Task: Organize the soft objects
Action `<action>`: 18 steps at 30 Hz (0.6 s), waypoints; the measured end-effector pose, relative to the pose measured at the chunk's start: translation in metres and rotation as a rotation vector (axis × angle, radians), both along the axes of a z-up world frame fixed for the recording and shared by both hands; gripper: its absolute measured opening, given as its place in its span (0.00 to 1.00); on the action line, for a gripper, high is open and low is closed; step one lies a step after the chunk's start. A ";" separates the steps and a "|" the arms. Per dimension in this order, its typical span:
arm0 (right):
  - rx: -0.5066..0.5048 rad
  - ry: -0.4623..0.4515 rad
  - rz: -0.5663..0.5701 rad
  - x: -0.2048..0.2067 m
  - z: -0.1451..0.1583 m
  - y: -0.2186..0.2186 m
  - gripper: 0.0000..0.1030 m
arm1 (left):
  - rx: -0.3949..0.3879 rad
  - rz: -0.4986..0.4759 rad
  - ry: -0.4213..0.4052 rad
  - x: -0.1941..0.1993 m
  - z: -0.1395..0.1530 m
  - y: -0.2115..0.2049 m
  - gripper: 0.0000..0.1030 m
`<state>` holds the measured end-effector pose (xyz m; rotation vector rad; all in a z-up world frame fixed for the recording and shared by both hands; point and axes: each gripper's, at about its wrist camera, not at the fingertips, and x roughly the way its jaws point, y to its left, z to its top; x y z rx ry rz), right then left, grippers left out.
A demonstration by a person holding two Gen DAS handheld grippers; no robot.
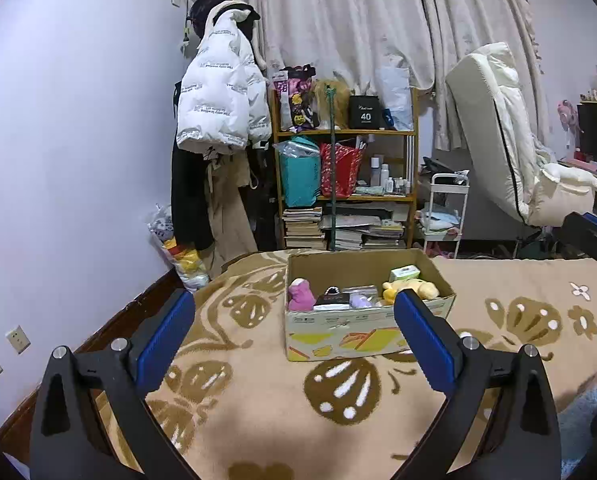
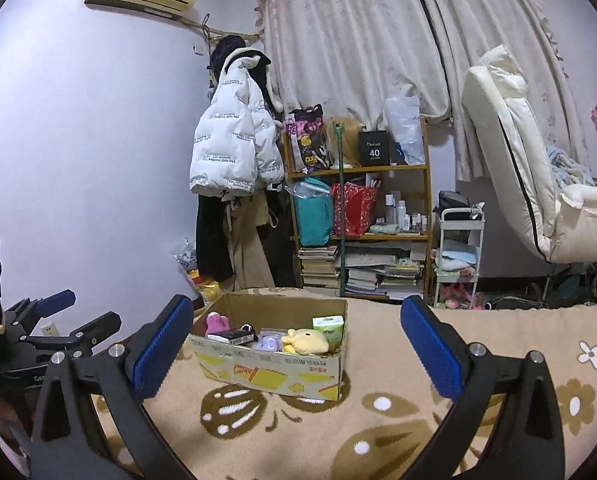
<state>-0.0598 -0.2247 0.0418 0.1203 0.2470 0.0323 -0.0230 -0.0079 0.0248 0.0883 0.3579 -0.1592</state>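
An open cardboard box point(image 1: 362, 320) stands on a beige patterned blanket point(image 1: 258, 392). Inside lie a pink plush point(image 1: 301, 295), a yellow plush point(image 1: 412, 289), a purple soft item point(image 1: 360, 301), a dark flat pack point(image 1: 332, 300) and a green-white carton point(image 1: 405, 273). My left gripper point(image 1: 294, 336) is open and empty, held just in front of the box. In the right wrist view the box point(image 2: 270, 368) with the yellow plush point(image 2: 304, 340) and pink plush point(image 2: 217, 323) sits ahead, left of centre. My right gripper point(image 2: 296, 348) is open and empty. The left gripper point(image 2: 70, 320) shows at the left edge.
A wooden shelf point(image 1: 344, 184) full of bags, bottles and books stands behind the bed. Coats point(image 1: 218, 120) hang beside it. A white cart point(image 1: 446, 216) and a cream recliner point(image 1: 510, 160) are at the right. A wall point(image 1: 78, 140) borders the bed on the left.
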 end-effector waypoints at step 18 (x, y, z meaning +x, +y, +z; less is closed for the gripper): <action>-0.009 0.070 -0.024 0.022 -0.023 -0.007 1.00 | 0.023 -0.025 0.067 0.013 -0.020 -0.007 0.96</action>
